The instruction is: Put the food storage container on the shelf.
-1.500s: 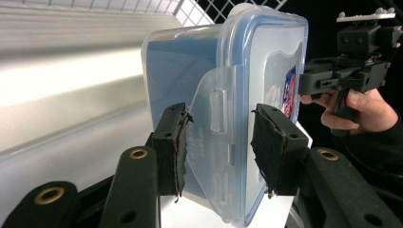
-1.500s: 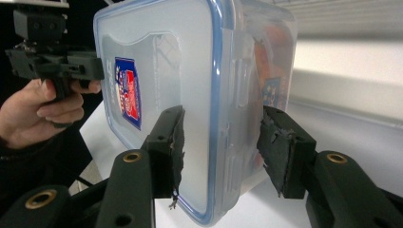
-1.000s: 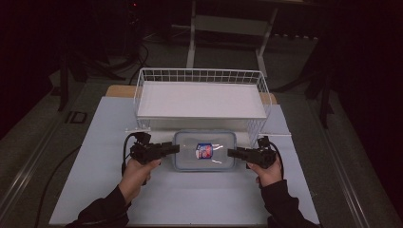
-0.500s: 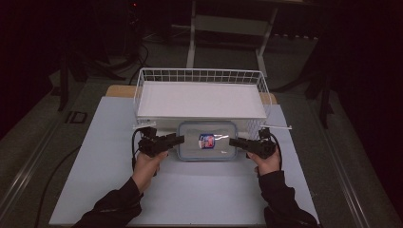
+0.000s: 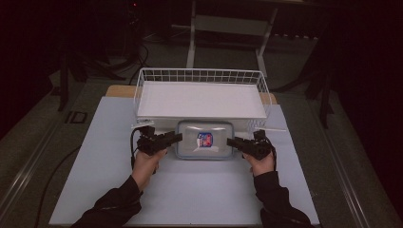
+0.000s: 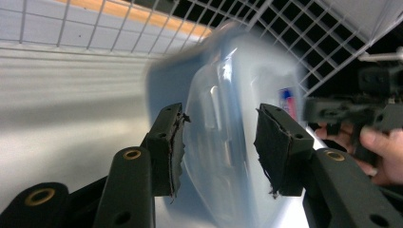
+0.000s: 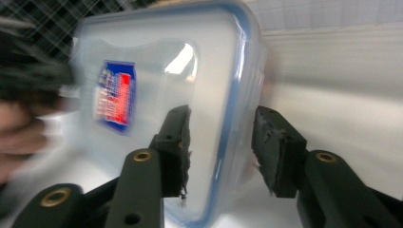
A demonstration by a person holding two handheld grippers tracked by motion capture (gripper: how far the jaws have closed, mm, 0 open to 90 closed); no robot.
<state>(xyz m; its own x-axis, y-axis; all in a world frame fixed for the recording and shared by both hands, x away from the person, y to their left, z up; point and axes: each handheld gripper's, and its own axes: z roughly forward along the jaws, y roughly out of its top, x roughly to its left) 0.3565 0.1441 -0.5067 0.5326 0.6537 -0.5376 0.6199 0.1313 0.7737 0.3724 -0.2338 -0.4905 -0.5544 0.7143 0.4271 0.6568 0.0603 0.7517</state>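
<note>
Presently, a clear lidded container point(image 5: 205, 139) is recorded on the table point(image 5: 190, 190), just in front of the wire basket point(image 5: 199, 76). Left tongs point(image 5: 177, 137) are clamped on its left end; right tongs point(image 5: 231, 141), lately closing, are clamped on its right end.

white wire basket point(image 5: 202, 76) at back of pale table mat point(image 5: 190, 190), wooden board edge point(image 5: 119, 90) behind, metal frame point(image 5: 228, 23) beyond
</note>
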